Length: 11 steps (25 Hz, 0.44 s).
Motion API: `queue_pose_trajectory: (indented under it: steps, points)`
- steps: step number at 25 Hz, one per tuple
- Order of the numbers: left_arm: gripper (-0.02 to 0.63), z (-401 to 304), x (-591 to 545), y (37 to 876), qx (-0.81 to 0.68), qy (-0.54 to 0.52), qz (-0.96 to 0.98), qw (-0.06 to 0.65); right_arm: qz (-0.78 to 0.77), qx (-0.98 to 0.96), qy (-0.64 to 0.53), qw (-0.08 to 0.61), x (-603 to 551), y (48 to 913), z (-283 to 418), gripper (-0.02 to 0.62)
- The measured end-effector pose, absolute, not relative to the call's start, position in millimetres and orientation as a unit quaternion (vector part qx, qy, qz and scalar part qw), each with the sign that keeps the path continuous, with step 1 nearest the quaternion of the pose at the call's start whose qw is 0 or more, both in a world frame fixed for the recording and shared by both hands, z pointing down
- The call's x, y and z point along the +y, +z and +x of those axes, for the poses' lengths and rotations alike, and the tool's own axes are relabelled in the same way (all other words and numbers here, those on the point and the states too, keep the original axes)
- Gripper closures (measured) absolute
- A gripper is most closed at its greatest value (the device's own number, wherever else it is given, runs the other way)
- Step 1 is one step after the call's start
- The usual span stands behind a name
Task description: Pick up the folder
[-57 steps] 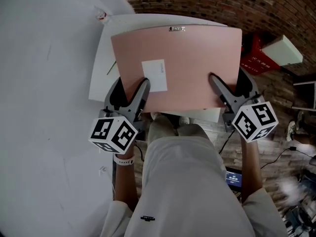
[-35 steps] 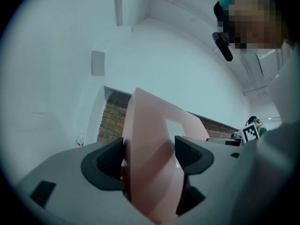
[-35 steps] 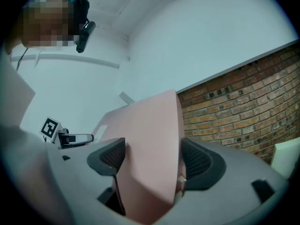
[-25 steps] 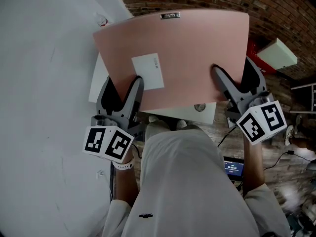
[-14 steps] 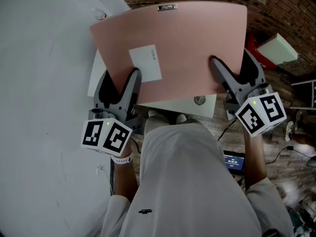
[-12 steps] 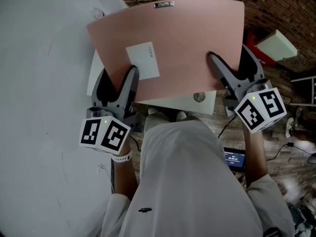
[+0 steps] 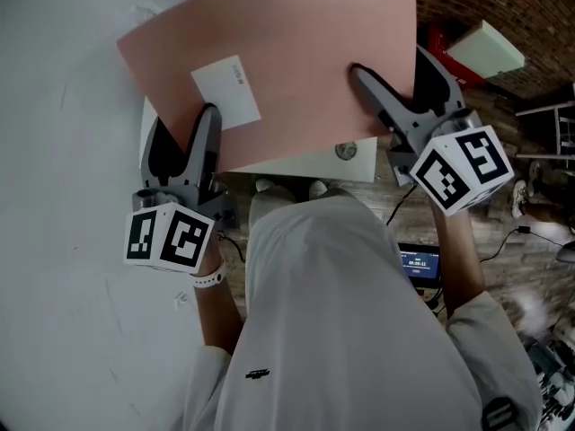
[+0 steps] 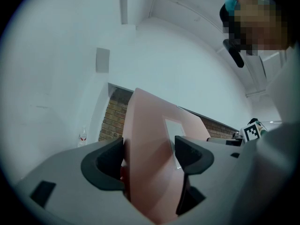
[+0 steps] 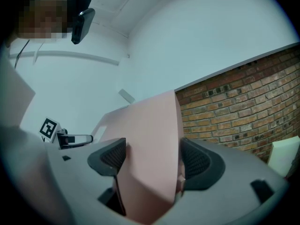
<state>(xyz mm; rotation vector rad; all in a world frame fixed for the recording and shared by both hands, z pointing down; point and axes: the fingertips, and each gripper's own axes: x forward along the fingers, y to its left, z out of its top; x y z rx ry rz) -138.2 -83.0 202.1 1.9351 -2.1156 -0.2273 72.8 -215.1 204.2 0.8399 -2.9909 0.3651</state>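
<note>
Left claw (image 7: 182, 122) and right claw (image 7: 388, 61) each clamp the near edge of the flat pink folder (image 7: 287, 52), which is held tilted above the white counter (image 7: 305, 162). The pickup looks essentially done

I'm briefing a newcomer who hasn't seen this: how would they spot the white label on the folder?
In the head view, find the big pink folder held up in front of the person. Near its lower left corner, just beside the left claw, sits a white rectangular label; it is the only white patch on the otherwise plain pink cover.
</note>
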Motion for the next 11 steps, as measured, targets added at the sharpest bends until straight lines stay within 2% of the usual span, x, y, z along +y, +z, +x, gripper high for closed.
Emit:
queue_pose_trajectory:
  steps: [11]
  points:
    - [0.259, -138.3, -82.1, 207.5, -0.732, -0.078, 0.662, 0.14, 0.265, -0.957, 0.119, 0.01, -215.4, 208.5, 72.2, 0.238]
